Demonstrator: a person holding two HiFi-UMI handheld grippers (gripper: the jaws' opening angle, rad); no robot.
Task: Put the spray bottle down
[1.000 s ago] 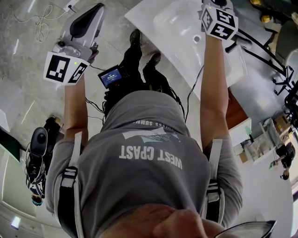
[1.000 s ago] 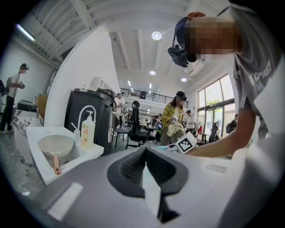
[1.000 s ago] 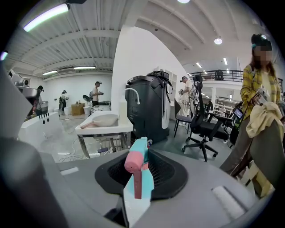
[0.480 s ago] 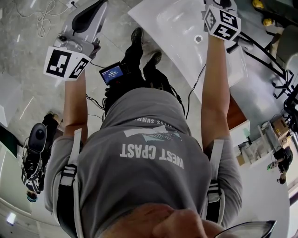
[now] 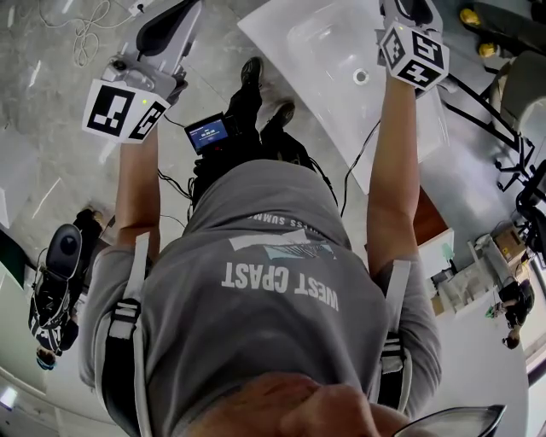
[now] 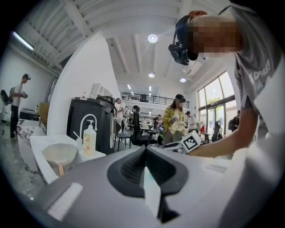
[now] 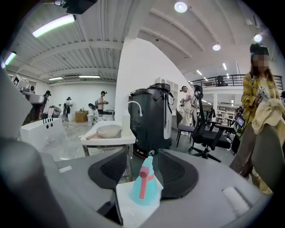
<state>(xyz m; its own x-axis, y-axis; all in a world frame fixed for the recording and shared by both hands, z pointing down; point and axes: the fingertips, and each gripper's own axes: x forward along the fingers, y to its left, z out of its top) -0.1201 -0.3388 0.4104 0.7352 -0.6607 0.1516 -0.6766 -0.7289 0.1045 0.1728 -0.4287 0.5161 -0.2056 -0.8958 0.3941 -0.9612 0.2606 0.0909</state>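
A teal spray bottle [image 7: 144, 187] with a pink trigger stands upright on a white surface [image 7: 133, 209]. It sits between the jaws of my right gripper [image 7: 144, 167]. Those jaws are opening, and the black pads [image 7: 178, 171] stand clear of the bottle on both sides. In the head view the right gripper [image 5: 411, 17] hangs over the white basin top [image 5: 316, 51], and the bottle is hidden there. My left gripper [image 6: 144, 153] is held out to the left over the floor, its pads together with nothing between them; it also shows in the head view [image 5: 171, 26].
A black machine [image 7: 151, 120] and a white table with a bowl [image 7: 108, 130] stand ahead of the right gripper. An office chair [image 7: 205, 129] and several people are farther off. A soap dispenser [image 6: 89, 139] stands on a white stand. A small screen [image 5: 209, 132] hangs at the person's waist.
Both grippers have shifted a little toward the top of the head view, the right one also slightly rightward over the basin top.
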